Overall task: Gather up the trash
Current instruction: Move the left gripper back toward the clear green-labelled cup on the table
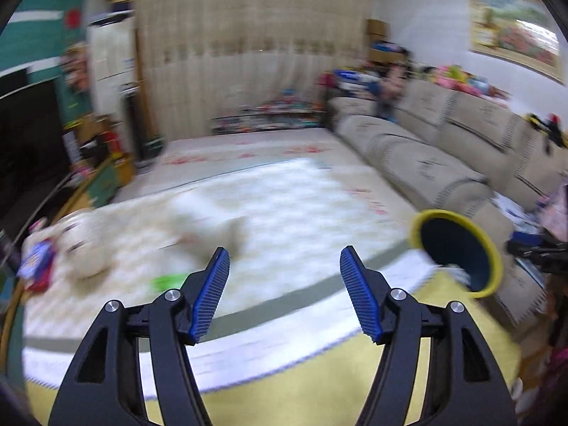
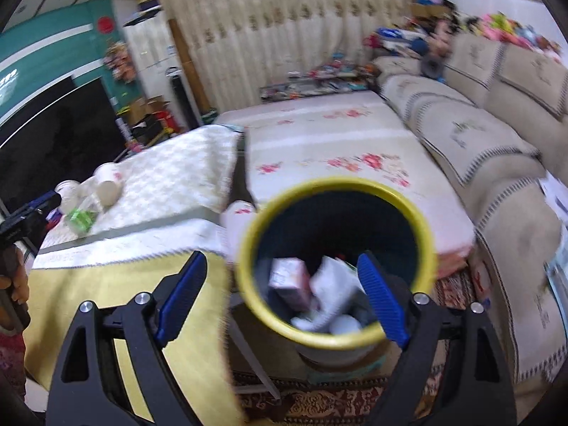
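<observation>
Yellow cloth with a white quilted cover on top drapes the bench (image 1: 284, 372), which fills the near ground of a cluttered living room. Left claw (image 1: 284, 277) hangs over this cloth with its blue pads well apart and nothing between them. Right claw (image 2: 284, 284) is likewise spread wide and empty, poised above the mouth of the yellow-rimmed bin (image 2: 422, 234), which stands just beside the bench edge on a patterned red rug (image 2: 355, 401). Inside the bin lie a pink carton (image 2: 291, 280), crumpled white paper (image 2: 333, 280) and other white pieces too blurred to identify. Uncollected trash sits further along the bench, toward its left side in the right wrist view: white paper cups (image 2: 106, 186) and a green wrapper (image 2: 81, 218), close together. Left wrist view shows the same bench items only as smears. Beyond the bench is a floral mat (image 2: 319, 142); a beige sofa (image 2: 479, 135) runs along the right; cream curtains (image 2: 277, 28) close the far wall.
</observation>
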Demonstrator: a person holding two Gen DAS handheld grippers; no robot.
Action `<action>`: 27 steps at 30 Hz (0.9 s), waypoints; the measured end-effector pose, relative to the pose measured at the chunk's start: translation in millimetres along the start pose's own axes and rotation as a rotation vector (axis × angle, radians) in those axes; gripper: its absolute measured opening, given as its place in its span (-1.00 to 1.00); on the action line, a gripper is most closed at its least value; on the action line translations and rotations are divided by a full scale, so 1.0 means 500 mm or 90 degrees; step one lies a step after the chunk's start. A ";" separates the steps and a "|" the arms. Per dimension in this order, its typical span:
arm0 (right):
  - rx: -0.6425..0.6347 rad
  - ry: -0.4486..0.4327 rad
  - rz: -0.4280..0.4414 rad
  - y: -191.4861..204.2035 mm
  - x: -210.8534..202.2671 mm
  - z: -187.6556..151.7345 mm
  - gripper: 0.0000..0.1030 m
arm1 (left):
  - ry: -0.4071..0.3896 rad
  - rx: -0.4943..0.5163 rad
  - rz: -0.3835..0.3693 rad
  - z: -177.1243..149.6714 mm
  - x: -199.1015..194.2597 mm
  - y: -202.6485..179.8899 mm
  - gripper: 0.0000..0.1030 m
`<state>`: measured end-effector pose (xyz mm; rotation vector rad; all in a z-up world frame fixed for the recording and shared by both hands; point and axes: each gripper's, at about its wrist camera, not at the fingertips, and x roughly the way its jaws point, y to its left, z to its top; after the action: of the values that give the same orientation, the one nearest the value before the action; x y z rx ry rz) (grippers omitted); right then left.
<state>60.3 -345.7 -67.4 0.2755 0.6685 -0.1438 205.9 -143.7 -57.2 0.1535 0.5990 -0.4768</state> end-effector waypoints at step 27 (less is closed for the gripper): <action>-0.239 0.126 0.203 0.577 0.444 0.208 0.60 | -0.042 -0.104 0.079 -0.086 0.006 0.242 0.32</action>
<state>357.5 -111.0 -69.7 0.0319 0.8231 0.3168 243.6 -26.3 -93.8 0.0185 0.5572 -0.3107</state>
